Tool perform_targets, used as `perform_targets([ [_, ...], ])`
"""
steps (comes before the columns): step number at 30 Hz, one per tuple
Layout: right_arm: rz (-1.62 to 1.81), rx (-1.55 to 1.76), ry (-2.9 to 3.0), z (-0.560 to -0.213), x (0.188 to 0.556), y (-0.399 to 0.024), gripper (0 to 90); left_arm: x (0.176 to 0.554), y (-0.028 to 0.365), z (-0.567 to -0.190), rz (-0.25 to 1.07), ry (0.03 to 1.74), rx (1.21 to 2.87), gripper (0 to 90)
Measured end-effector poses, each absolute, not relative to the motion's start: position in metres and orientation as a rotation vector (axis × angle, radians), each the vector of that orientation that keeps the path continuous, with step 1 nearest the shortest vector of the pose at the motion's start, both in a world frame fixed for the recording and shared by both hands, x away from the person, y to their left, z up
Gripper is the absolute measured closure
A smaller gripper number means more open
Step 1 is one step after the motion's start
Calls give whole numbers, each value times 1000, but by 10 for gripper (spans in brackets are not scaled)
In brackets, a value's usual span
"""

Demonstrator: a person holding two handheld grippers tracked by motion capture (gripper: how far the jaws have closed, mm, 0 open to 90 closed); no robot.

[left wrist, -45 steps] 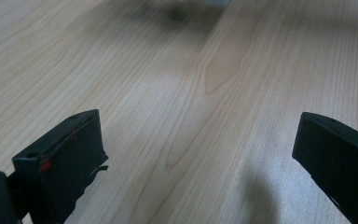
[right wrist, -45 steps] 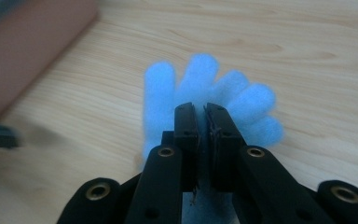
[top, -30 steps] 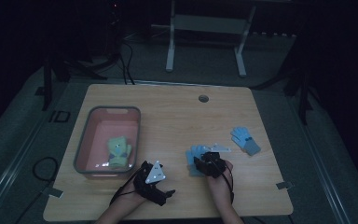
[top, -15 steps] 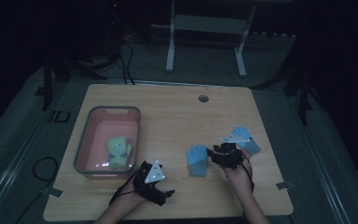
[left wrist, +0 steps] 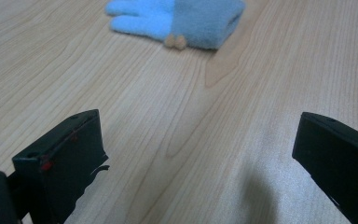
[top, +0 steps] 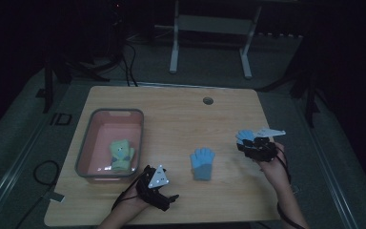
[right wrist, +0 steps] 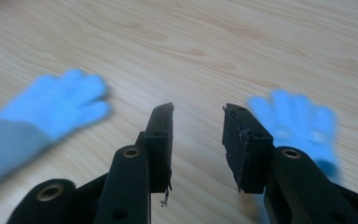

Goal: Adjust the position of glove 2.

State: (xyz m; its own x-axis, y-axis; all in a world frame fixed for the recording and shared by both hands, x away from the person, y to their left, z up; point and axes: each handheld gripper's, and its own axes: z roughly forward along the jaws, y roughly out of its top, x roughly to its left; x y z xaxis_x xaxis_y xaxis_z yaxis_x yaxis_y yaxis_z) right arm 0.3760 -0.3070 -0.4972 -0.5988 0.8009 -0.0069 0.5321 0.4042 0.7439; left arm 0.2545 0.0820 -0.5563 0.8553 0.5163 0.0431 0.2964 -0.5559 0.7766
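Pale wooden tabletop (top: 181, 119), dim room: right tool (right wrist: 196, 126) empty, jaws slightly apart, poised by fuzzy blue knit glove (top: 244, 137), likely for pickup; left tool (left wrist: 196, 154) gaping, parked idle.

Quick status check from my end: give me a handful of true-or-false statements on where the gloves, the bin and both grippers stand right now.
1. A yellow-green glove lies inside the pink bin. True.
2. The right gripper is clamped on a blue glove. False: its jaws stand apart with nothing between them, above bare wood.
3. One blue glove lies flat at mid table, apart from both grippers. True.
4. The left gripper has its jaws shut tight. False: they stand wide open over the table.
5. The second blue glove lies in the bin. False: it lies on the table by the right gripper, near the right edge.
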Motion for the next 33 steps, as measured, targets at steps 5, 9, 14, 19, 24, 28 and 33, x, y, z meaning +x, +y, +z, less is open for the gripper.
perform_targets([
  [5, 1025, 1179, 2291, -498, 391, -337, 632, 255, 83, -556, 342, 589, 2192, 25],
  [9, 1002, 1179, 2298, -500, 401, -351, 625, 255, 83, -556, 344, 588, 2193, 25],
  [14, 984, 1196, 2306, -508, 410, -362, 595, 255, 84, -556, 344, 586, 2194, 25],
  [19, 952, 1192, 2330, -522, 417, -363, 592, 255, 84, -557, 342, 586, 2198, 25],
  [24, 874, 1156, 2350, -538, 422, -362, 599, 256, 85, -557, 347, 589, 2199, 25],
  [28, 927, 1172, 2349, -545, 422, -366, 670, 256, 85, -557, 346, 588, 2200, 25],
  [33, 940, 1248, 2329, -545, 420, -364, 824, 256, 85, -557, 348, 583, 2204, 25],
])
